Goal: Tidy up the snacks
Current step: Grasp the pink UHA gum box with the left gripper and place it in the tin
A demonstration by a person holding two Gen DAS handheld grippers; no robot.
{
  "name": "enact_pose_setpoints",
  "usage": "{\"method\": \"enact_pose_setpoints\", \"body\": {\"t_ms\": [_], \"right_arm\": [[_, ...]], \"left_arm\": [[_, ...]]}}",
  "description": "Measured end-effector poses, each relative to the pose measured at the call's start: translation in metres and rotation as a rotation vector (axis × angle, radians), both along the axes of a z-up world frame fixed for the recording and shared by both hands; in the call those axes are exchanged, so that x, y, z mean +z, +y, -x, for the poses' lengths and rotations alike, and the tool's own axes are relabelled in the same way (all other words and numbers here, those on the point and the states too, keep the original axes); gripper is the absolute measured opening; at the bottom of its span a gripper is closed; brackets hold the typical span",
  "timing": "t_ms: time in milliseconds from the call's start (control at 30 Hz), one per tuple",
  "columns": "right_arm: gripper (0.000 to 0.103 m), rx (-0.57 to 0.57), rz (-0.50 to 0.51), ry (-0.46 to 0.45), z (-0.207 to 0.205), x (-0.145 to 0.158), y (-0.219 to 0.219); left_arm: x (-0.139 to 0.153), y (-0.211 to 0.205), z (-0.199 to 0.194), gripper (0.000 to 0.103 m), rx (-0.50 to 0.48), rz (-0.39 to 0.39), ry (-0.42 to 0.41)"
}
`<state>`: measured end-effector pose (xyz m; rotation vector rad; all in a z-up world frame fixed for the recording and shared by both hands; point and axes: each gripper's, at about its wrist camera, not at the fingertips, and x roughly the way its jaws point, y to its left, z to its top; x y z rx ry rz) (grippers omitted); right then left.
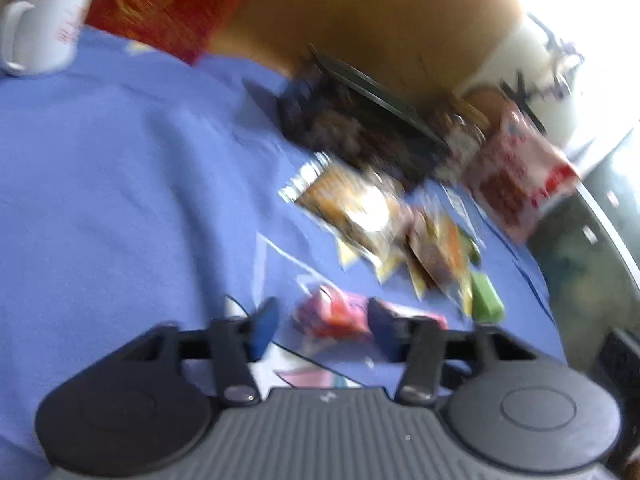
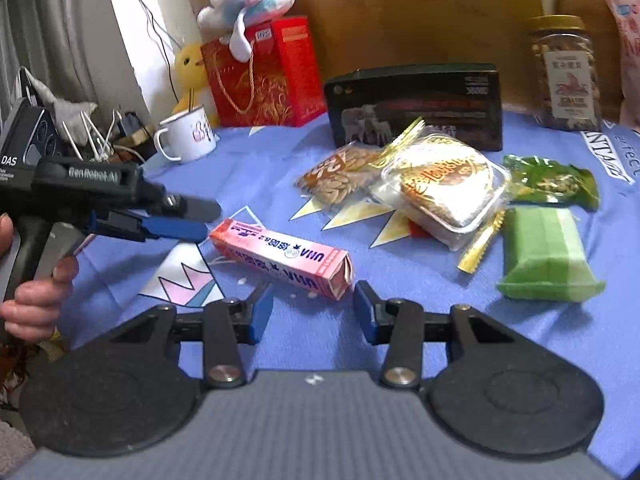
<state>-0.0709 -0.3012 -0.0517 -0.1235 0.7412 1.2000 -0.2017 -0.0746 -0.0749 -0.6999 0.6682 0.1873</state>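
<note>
A long pink snack box [image 2: 282, 258] lies on the blue cloth [image 2: 260, 168]. My right gripper [image 2: 314, 312] is open just in front of its near end. My left gripper [image 2: 200, 220] comes in from the left, its tips close to the box's far end. In the blurred left wrist view my left gripper [image 1: 322, 328] is open, with the pink box [image 1: 334, 314] between its fingers but not clamped. Behind lie a nut packet [image 2: 340, 174], a clear-tray pastry pack [image 2: 440, 188], a green packet [image 2: 554, 180] and a green block pack [image 2: 548, 256].
A dark box [image 2: 416, 104] and a jar of snacks [image 2: 566, 76] stand at the back. A red gift bag [image 2: 264, 76] with plush toys and a white mug [image 2: 188, 136] stand at the back left. Cables and clutter fill the left edge.
</note>
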Motion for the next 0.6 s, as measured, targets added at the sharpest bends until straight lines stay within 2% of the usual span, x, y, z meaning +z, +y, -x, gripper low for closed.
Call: {"method": "enact_pose_setpoints", "body": {"t_ms": [67, 133, 267, 367, 500, 567, 600], "right_arm": [[0.04, -0.018, 0.022, -0.044, 0.001, 0.005, 0.01], [0.038, -0.031, 0.019, -0.099, -0.002, 0.015, 0.016], [0.038, -0.074, -0.083, -0.179, -0.034, 0.057, 0.032], [0.038, -0.119, -0.147, -0.235, -0.075, 0.081, 0.055], [0.038, -0.197, -0.123, -0.186, -0.144, 0.08, 0.1], [0.038, -0.219, -0.087, -0.2, -0.163, 0.072, 0.119], [0.04, -0.219, -0.056, -0.218, -0.17, 0.065, 0.129]], "left_arm": [[0.008, -0.006, -0.009, 0.035, -0.017, -0.057, 0.02], [0.021, -0.004, -0.017, 0.035, -0.026, -0.085, 0.001], [0.065, 0.016, -0.045, 0.036, -0.03, -0.107, -0.097], [0.094, 0.033, -0.085, 0.04, -0.031, -0.176, -0.157], [0.096, 0.06, -0.162, 0.042, -0.014, -0.211, -0.107], [0.088, 0.069, -0.195, 0.041, 0.002, -0.242, -0.067], [0.083, 0.071, -0.206, 0.044, 0.015, -0.265, -0.053]]}}
